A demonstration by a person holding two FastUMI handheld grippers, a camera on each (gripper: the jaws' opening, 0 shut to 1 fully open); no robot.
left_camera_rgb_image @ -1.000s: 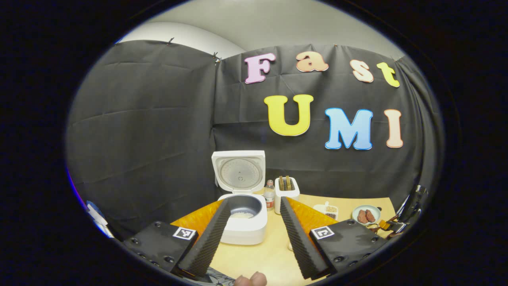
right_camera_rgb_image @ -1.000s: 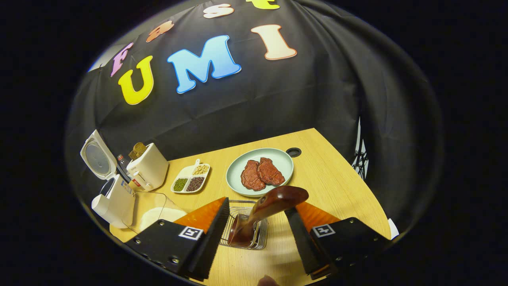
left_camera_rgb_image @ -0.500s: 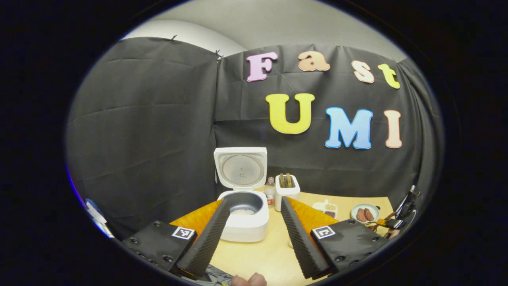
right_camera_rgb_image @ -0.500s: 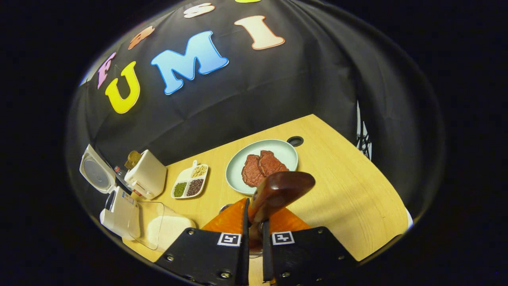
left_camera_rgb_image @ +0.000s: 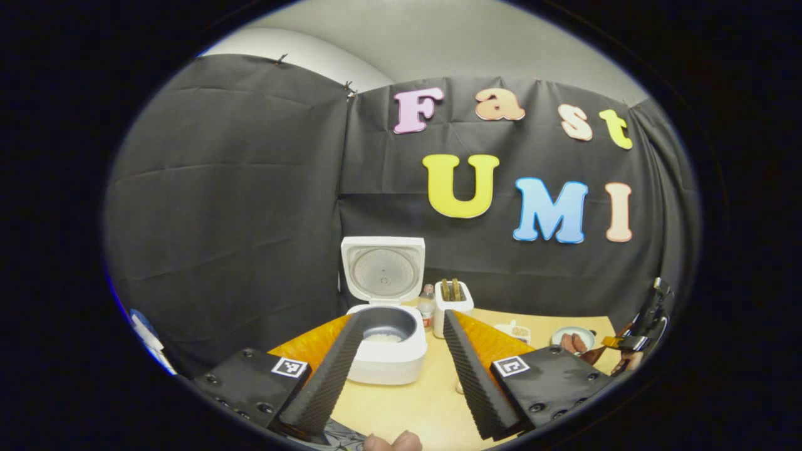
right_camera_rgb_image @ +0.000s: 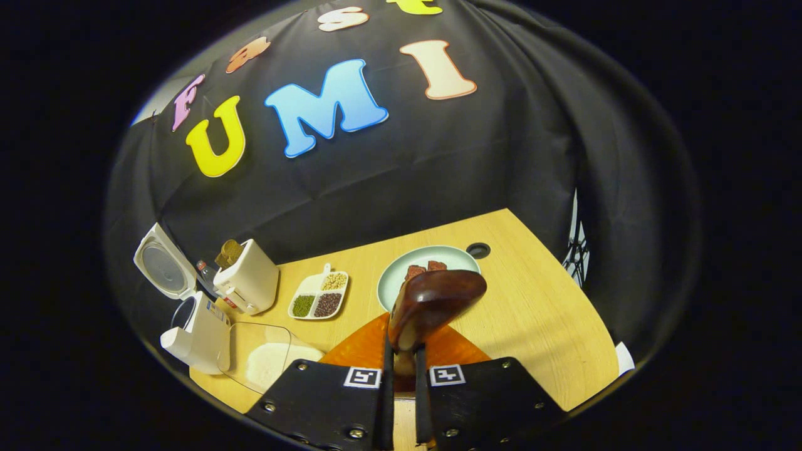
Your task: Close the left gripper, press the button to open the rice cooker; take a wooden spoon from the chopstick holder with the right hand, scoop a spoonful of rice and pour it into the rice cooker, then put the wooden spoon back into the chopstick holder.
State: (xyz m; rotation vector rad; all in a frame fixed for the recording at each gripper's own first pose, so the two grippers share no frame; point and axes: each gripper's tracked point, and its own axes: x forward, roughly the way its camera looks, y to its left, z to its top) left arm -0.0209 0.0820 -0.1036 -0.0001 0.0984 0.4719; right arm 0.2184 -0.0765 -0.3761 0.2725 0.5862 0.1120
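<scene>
While our right gripper (right_camera_rgb_image: 401, 351) clamps the spoon (right_camera_rgb_image: 432, 300) over the table (right_camera_rgb_image: 539, 313), left gripper (left_camera_rgb_image: 401, 369) wide, facing the open cooker (left_camera_rgb_image: 385, 326).

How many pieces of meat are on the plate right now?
2: in the left gripper view, two meat pieces lie side by side on the plate. The wooden spoon partly hides them in the right gripper view.

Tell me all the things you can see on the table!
rice cooker: 1, white, lid up, table's left end
bottle: 1, clear, between cooker and toaster
toaster: 1, cream, near wall
divided dish: 1, white, holds beans
plate: 1, pale green, with red meat
clear tub: 1, holds rice, beside cooker
wooden spoon: 1, dark brown, gripped
table: 1, light wood
left hand-held gripper: open
right hand-held gripper: shut on spoon
</scene>
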